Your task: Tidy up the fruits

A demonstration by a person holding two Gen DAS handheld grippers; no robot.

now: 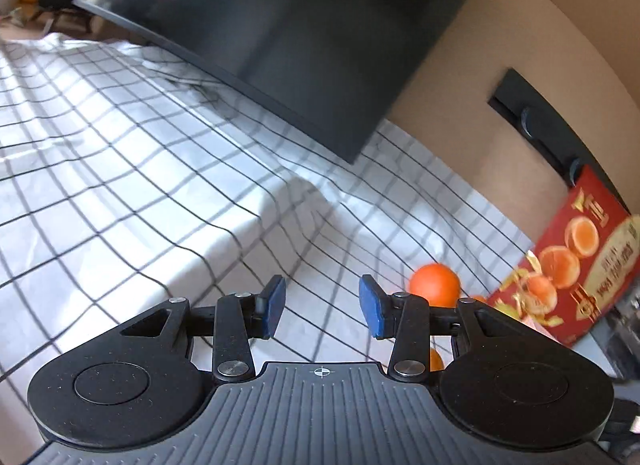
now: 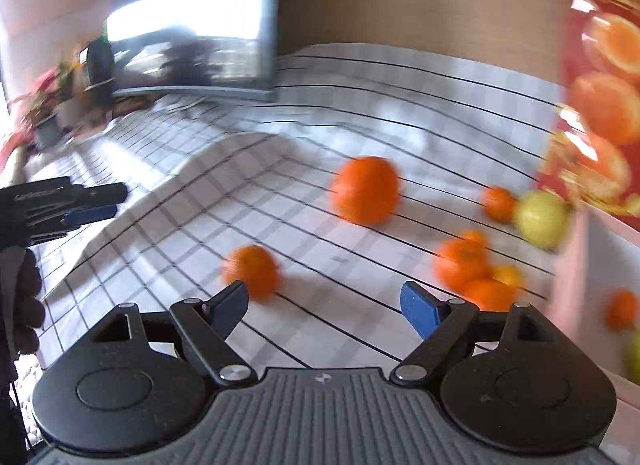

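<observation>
Right now my right gripper (image 2: 324, 307) has its jaws spread wide with nothing between them, hanging over the checked cloth (image 2: 280, 193) on the desk. Just past my left-hand pad sits a small orange (image 2: 252, 271), blurred but close. By the right-hand pad there's a cluster of oranges (image 2: 466, 265), bunched and touching. Further out, a big orange (image 2: 366, 190) lies alone in the middle of the cloth. Off to the right, another small orange (image 2: 498, 204) sits right against a yellow-green apple (image 2: 542, 217), beside the red fruit box (image 2: 600, 85). At the back, a dark monitor (image 2: 192, 25) stands in front of the wall.

My left gripper (image 1: 322, 311) has its jaws partly open, also holding nothing, over bare cloth (image 1: 120, 169). An orange (image 1: 435, 284) peeks out just beyond its right-hand pad, and the red box (image 1: 576, 269) stands further right. In the right wrist view I can see my left gripper (image 2: 96, 203) at the far left edge, well apart from the fruit.
</observation>
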